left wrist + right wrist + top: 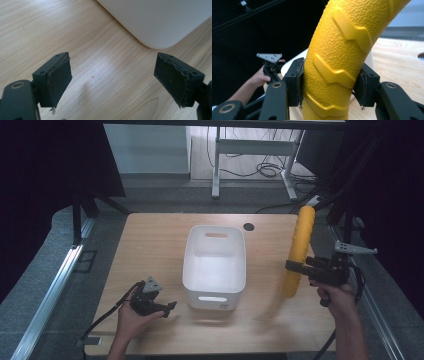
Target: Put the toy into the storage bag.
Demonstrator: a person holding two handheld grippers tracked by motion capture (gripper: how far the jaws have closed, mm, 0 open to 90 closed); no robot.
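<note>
A long yellow foam roller [299, 250] with a bumpy, ridged skin [337, 57] stands nearly upright above the table's right side. My right gripper [295, 266] is shut on it about two thirds of the way down, pads pressing both sides [329, 90]. A white plastic bin [215, 266] with handle slots sits in the middle of the table and looks empty. My left gripper [167, 309] rests low on the table just left of the bin's near corner [160, 22], jaws wide open [112, 82] over bare wood.
The wooden table [150, 245] has a round cable hole [248, 226] behind the bin. Dark curtains hang at both sides. A desk frame with cables [255, 155] stands on the floor beyond the far edge.
</note>
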